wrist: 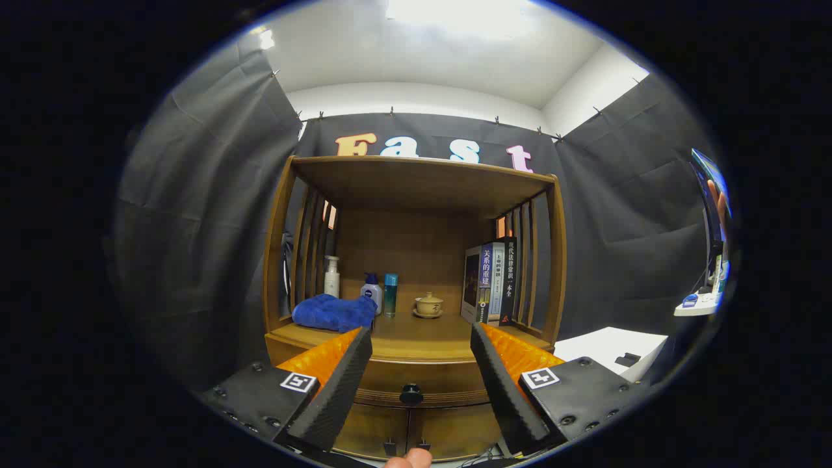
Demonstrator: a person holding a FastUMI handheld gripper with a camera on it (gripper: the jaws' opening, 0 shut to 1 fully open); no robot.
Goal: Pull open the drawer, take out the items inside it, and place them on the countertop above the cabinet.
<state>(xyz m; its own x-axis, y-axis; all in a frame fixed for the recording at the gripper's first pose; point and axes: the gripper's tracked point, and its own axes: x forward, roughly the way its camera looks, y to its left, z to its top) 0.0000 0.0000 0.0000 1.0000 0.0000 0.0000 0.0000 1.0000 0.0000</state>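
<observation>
Fingers [351, 383] spread, empty | drawer knob [411, 394] between them, just beyond

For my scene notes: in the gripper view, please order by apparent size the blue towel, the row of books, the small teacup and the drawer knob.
1. Row of books
2. Blue towel, close to the books
3. Teacup
4. Drawer knob, nearer the camera and close to the teacup, so unsure

The gripper is open, empty.
</observation>
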